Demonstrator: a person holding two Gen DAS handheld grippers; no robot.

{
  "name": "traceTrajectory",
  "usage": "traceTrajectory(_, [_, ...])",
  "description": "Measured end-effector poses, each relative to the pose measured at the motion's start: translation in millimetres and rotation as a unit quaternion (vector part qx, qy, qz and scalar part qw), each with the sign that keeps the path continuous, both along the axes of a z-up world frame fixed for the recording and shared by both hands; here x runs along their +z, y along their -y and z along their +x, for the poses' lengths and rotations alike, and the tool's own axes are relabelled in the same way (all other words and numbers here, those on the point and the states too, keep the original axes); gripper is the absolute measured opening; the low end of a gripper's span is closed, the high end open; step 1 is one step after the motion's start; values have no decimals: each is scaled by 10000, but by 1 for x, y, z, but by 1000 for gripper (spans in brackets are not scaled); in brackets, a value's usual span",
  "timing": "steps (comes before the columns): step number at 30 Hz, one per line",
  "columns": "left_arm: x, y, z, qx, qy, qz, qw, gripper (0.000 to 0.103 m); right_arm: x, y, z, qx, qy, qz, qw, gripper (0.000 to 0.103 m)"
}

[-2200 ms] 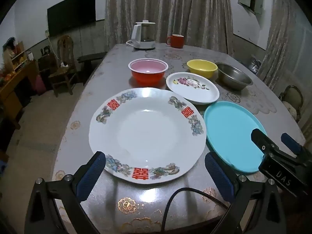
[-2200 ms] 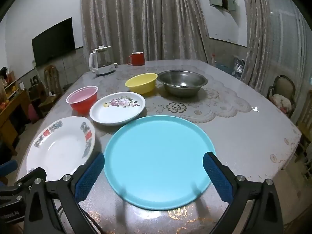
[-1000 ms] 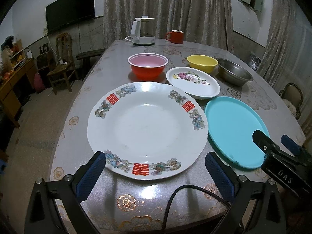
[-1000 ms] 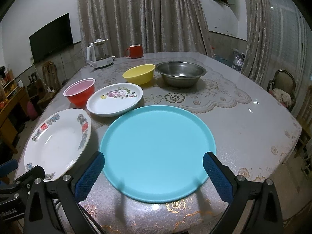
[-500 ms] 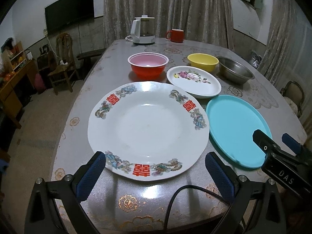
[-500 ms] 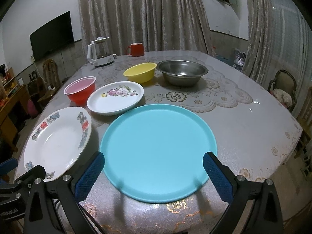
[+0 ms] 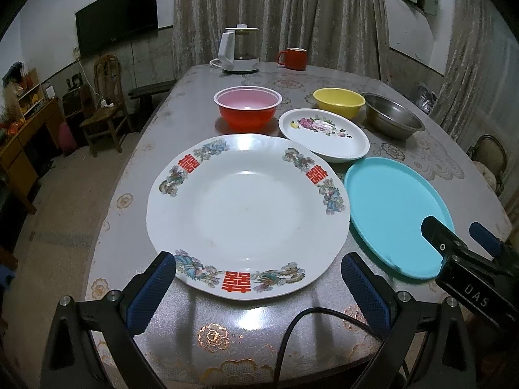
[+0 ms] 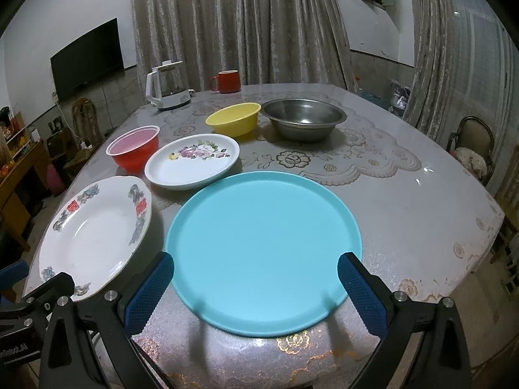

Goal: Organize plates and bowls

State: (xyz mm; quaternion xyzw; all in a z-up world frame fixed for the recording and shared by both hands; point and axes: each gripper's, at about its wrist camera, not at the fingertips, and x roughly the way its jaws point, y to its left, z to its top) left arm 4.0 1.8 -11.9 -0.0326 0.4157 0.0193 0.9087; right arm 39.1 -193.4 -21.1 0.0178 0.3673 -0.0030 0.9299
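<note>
Blue-padded fingers (image 7: 152, 290) of my left gripper (image 7: 256, 288) stand spread wide, gripping nothing; they hover at the near edge of the bench (image 7: 136, 175), flanking the near rim of the large white plate (image 7: 248, 214) with the red characters, without touching it. My right gripper (image 8: 256, 287) is likewise spread wide and empty, its fingers (image 8: 360, 287) on either side of the near rim of the turquoise plate (image 8: 264, 249), with no contact that I can confirm. Both plates lie flat on the bench, the turquoise one just beside the white one on its right. Behind them sits the floral plate (image 8: 193, 160), with the red bowl (image 8: 134, 149) to its left, the yellow bowl (image 8: 233, 120) behind it and the steel bowl (image 8: 303, 120) furthest right, all upright and unstacked. A white kettle (image 7: 238, 50) and a red mug (image 7: 292, 58) stand at the far edge. Compared with the frames half a second and more ago, finger spread on both grippers is unchanged, every dish has kept its position, and both cameras show only a slight shift of viewpoint relative to the plates.
</note>
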Motion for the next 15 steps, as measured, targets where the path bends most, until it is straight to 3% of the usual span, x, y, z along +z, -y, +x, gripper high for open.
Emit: traceTrajectory(15, [-2, 2, 2, -65, -49, -9, 10000, 103, -1, -1, 3, 29, 13, 31, 10000, 103])
